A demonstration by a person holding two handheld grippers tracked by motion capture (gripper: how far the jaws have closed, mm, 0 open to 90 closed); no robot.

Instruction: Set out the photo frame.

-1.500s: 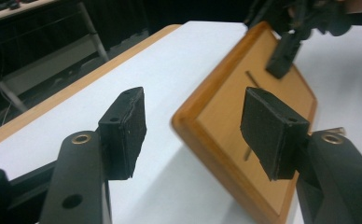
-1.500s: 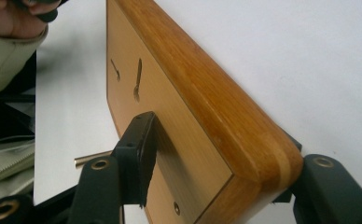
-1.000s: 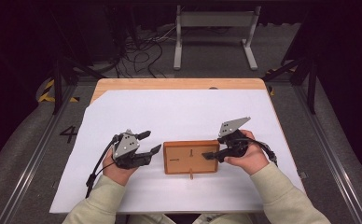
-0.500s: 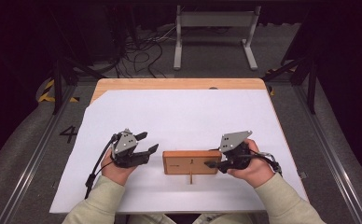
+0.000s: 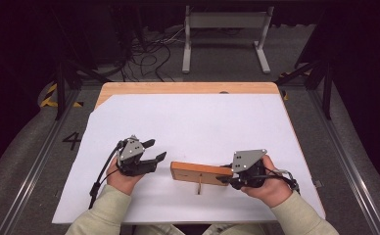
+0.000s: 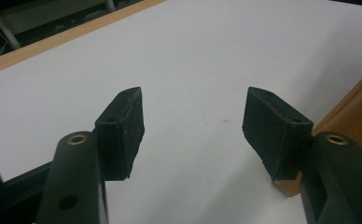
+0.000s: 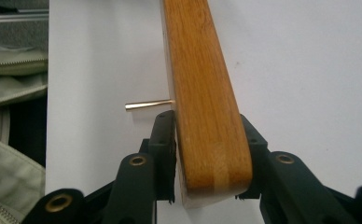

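Right gripper [image 5: 225,179] jaws just closing, now clamped on wooden box [image 5: 201,173] end, box tipped edge-up versus earlier; left gripper [image 5: 154,151] jaws apart, empty.

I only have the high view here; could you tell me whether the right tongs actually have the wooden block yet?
Observer: Yes. In the right gripper view the right tongs have just been closing, and both pads now lie against opposite sides of the block at its near end.
Operator: Thank you. What is the thin thing sticking out of it?
Observer: A brass-coloured pin, jutting out of one side just ahead of the tongs.
Operator: And are the left tongs touching anything?
Observer: The left gripper view shows the left tongs open with nothing between them. The block's corner sits beside one jaw, and I cannot tell whether they touch.
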